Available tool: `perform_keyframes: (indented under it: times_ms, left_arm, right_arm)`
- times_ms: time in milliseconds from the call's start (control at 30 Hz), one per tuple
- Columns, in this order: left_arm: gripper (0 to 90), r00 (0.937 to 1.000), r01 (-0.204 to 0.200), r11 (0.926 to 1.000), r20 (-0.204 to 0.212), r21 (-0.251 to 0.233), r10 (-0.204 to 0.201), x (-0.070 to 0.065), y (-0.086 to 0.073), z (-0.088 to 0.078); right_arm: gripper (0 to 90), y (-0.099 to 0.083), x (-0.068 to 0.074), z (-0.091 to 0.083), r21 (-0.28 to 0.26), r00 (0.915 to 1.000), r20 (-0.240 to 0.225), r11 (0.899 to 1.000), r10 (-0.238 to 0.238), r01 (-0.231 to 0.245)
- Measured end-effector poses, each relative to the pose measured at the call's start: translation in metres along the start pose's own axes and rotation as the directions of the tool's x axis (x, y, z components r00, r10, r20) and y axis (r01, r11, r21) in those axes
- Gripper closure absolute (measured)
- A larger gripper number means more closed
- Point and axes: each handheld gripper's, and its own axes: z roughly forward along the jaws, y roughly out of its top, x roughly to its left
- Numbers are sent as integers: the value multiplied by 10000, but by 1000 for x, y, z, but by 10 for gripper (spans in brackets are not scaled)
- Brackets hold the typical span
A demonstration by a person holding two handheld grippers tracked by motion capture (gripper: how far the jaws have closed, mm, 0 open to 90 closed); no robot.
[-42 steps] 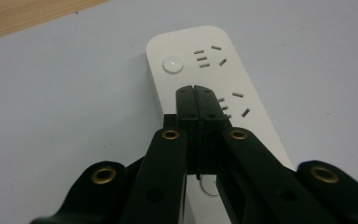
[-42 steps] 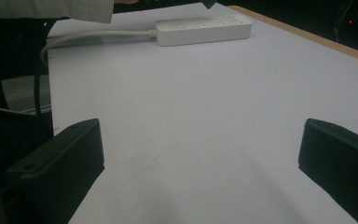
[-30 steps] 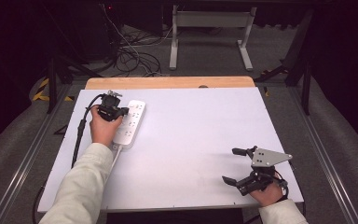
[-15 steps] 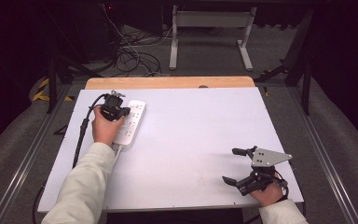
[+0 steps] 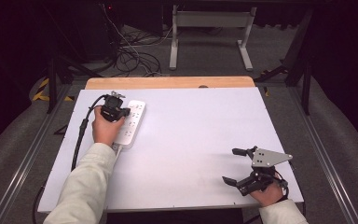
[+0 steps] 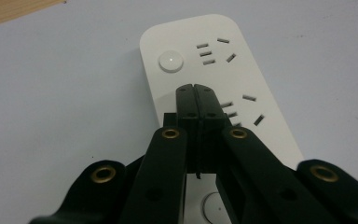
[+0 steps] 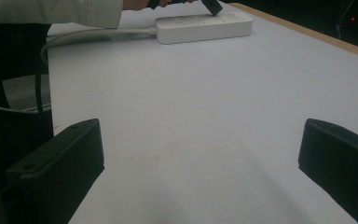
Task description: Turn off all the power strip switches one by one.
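The power strip (image 5: 129,123) lies at the far left of the white tabletop (image 5: 191,140), and the left gripper (image 6: 197,91) hovers over its middle with its fingers pressed together and empty, just short of the round button (image 6: 171,61). Off-centre, that tip could poke a socket slot or shove the strip sideways. The right gripper (image 5: 235,165) rests wide open, holding nothing, well away.
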Motion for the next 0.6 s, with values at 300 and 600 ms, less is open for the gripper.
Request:
perform_keyframes:
  times_ms: [300,600]
  left_arm:
    - [900,10000,-49,9999,-73,-108,49,0,-2,0]
    - [900,9997,-58,10000,-242,-55,57,-4,-3,0]
  right_arm:
    - [4,0,0,0,7,10000,1,10000,-19,19]
    - [4,0,0,0,12,10000,-15,10000,-25,25]
